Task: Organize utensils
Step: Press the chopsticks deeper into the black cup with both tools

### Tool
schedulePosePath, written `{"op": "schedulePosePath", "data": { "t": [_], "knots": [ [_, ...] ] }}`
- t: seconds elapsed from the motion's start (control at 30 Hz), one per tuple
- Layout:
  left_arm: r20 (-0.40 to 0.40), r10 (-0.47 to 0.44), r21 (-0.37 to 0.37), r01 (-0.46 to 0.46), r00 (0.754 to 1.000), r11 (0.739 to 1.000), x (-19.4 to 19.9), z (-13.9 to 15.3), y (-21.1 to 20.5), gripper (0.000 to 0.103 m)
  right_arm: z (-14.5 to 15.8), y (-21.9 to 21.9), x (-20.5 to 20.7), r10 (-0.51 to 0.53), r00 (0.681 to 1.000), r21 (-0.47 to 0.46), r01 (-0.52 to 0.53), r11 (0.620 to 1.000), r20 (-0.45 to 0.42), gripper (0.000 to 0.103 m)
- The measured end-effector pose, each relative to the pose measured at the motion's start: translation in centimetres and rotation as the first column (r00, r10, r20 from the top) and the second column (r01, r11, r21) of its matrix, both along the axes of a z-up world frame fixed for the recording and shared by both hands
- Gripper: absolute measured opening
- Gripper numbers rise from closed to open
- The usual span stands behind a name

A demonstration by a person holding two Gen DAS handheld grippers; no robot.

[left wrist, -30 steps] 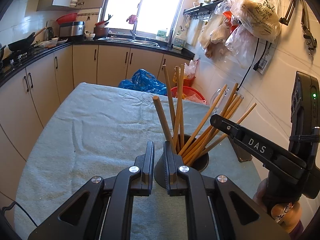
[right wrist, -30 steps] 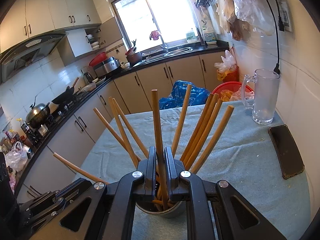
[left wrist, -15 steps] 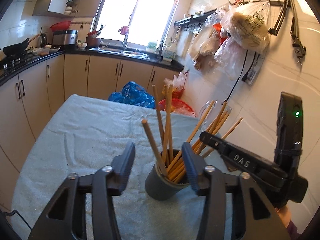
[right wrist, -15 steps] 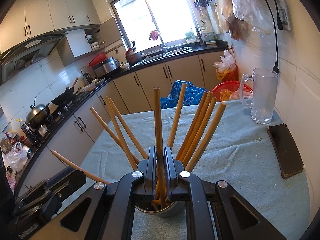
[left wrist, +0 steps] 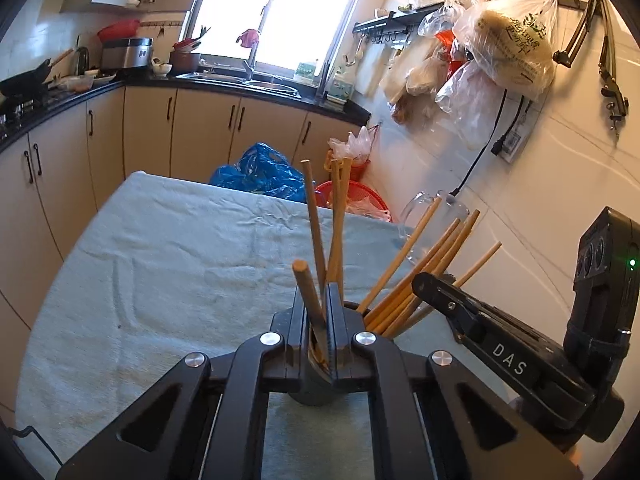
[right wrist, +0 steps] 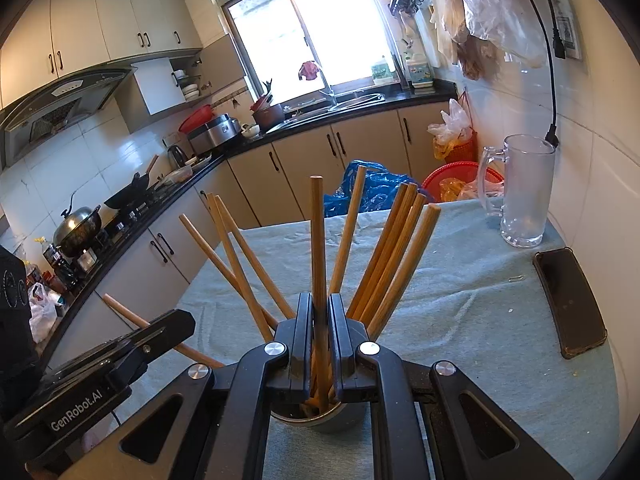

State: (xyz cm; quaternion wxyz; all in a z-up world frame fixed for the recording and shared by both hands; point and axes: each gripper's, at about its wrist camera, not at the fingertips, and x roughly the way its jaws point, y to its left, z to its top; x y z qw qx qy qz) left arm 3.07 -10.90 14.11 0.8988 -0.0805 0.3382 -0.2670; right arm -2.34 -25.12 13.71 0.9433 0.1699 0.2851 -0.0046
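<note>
Now we have our left tongs [left wrist: 323, 316] clamped on one chopstick [left wrist: 305, 286], where half a second ago they stood wide around the cup [left wrist: 316, 394]. The right tongs [right wrist: 320, 320] stay closed on another chopstick [right wrist: 317, 240]. So both seem ready to lift. Smooth round wooden sticks fan from 10 to 2 o'clock in the dark cylindrical cup on nubbly cloth [left wrist: 168, 248].

Long tan wooden chopsticks [right wrist: 384, 256] fanned upright in my dark round metal cup [right wrist: 320, 420], on pale blue cloth-covered table [right wrist: 480, 304]
</note>
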Motion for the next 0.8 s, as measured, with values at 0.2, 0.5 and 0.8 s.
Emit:
{"op": "schedulePosePath", "data": {
  "t": [0.2,0.5,0.8],
  "knots": [
    [0.034,-0.021,-0.015,0.021,0.999,1.000,-1.0,1.6,-0.1,0.006,0.8,0.1,-0.5,-0.003,1.000,-0.007,0.004,1.000,0.030,0.008],
    [0.106,-0.012,0.009,0.011,0.994,1.000,-1.7,4.3,-0.3,0.006,1.7,0.3,-0.6,-0.014,0.998,0.027,0.013,1.000,0.067,0.008],
    [0.076,0.000,0.047,-0.004,0.997,0.999,-1.1,2.8,-0.4,0.006,0.5,0.7,0.2,-0.001,0.999,0.024,0.000,1.000,0.038,0.008]
  ]
}}
